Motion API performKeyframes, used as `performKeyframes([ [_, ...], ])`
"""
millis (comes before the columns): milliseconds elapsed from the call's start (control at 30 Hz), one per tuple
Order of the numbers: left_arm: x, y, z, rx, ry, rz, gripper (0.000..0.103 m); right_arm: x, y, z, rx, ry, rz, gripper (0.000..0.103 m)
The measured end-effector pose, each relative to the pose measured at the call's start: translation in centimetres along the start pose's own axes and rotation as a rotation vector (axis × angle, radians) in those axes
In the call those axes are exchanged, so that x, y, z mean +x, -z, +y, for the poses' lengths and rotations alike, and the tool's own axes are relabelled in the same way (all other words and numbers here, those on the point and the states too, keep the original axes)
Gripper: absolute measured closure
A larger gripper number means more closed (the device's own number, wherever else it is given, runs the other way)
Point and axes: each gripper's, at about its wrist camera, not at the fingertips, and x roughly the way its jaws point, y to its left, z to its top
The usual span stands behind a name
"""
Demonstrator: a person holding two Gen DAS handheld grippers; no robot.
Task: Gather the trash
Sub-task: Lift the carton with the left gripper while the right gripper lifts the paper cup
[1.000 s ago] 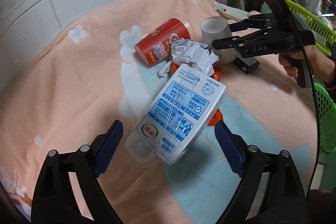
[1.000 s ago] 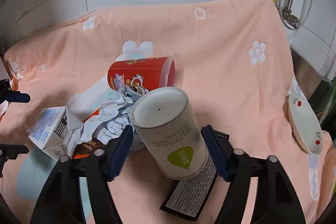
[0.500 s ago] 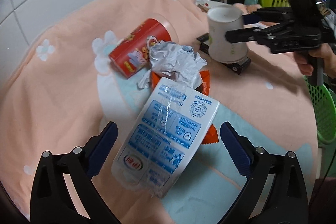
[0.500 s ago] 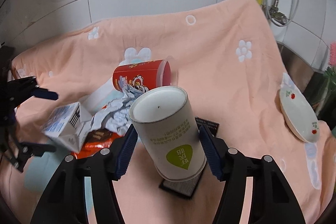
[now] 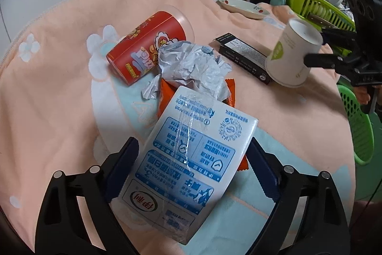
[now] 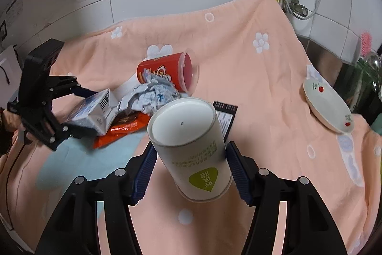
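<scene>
Centre of the worktop [image 6: 274, 92] is blocked by a pile: red can [image 6: 167, 71] on its side, crumpled paper [image 6: 152, 93] against it, orange wrapper [image 6: 124, 129] under that, milk carton [image 5: 188, 159] at the near-left edge. A black box [image 5: 243, 55] lies flat just right of the pile. Open cloth is seen left of the can and between box and plate [image 6: 327, 106]. The right edge is walled by a green basket [image 5: 358, 126].

A blue and white milk carton [image 5: 188, 159] was framed by the left hand-held gripper [image 5: 191, 173], whose jaws had just been closing. Behind it, crumpled paper [image 5: 193, 66] and a red can [image 5: 148, 47] were seen on the peach towel [image 5: 59, 87].
</scene>
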Motion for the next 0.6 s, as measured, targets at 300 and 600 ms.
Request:
performKeyframes([
  [300,1.1,-0.4,0.8,-0.039,0.021,0.023,0.014,-1.8,2.7,0.4,0.030,-0.007,0.011,0.045],
  [600,-0.2,0.3,-0.2,-0.050,-0.019,0.009,0.029,-4.0,5.4,0.2,0.070,-0.006,0.008,0.046],
])
